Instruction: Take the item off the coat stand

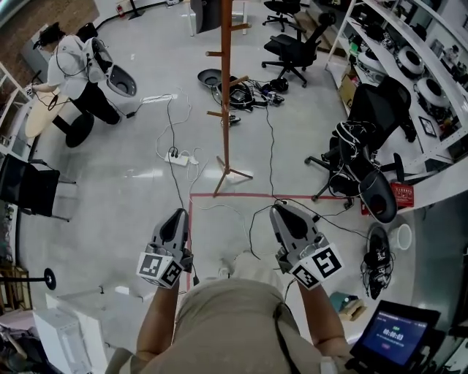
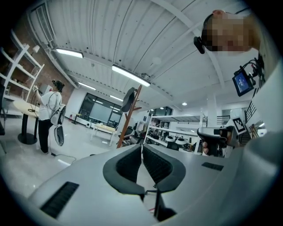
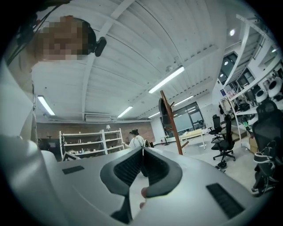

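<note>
The wooden coat stand point(image 1: 225, 95) rises from the floor ahead of me, past a red tape line. A dark item point(image 1: 205, 14) hangs near its top; it also shows on the stand in the left gripper view point(image 2: 129, 99) and the right gripper view point(image 3: 164, 109). My left gripper point(image 1: 175, 217) and right gripper point(image 1: 280, 212) are held side by side at waist height, well short of the stand. Both are shut with the jaw tips touching and nothing between them point(image 2: 141, 148) point(image 3: 142, 152).
Cables and a power strip point(image 1: 178, 157) lie on the floor left of the stand's base. Black office chairs point(image 1: 292, 47) point(image 1: 362, 157) stand to the right, by shelving point(image 1: 409, 58). A person in white point(image 1: 73, 73) is at far left. A tablet point(image 1: 395, 337) sits at bottom right.
</note>
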Motion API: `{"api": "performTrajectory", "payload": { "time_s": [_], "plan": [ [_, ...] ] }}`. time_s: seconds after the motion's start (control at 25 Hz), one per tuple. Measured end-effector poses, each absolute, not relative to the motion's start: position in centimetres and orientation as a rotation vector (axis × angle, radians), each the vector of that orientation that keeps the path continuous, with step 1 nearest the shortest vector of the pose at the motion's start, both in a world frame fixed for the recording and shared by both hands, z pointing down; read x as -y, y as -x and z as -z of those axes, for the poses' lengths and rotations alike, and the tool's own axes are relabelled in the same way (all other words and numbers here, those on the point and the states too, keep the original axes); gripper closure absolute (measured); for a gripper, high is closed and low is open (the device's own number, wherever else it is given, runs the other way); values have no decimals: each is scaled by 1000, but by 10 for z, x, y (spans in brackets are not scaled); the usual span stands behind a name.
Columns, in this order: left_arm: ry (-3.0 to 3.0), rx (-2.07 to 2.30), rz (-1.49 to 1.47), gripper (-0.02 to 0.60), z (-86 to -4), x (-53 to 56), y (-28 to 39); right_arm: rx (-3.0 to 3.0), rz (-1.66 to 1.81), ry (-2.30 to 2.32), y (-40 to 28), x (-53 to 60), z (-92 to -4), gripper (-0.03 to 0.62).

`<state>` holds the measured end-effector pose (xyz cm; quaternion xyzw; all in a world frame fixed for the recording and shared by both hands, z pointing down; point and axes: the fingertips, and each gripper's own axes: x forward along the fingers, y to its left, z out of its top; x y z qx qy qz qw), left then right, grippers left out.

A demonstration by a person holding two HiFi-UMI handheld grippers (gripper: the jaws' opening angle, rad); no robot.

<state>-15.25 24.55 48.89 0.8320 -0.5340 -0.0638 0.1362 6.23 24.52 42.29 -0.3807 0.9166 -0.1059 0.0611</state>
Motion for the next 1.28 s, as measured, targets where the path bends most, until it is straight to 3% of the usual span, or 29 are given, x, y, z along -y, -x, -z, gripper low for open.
{"api": "performTrajectory", "payload": {
  "time_s": [0.6, 1.28],
  "plan": [
    [-2394, 1559, 96, 568, -483, -190, 105, -2864, 274, 1074, -108, -182, -411, 569],
    [-2499, 1491, 49, 566, -473, -148, 126, -2830, 340, 1140, -63, -136, -414, 569]
  ]
}}
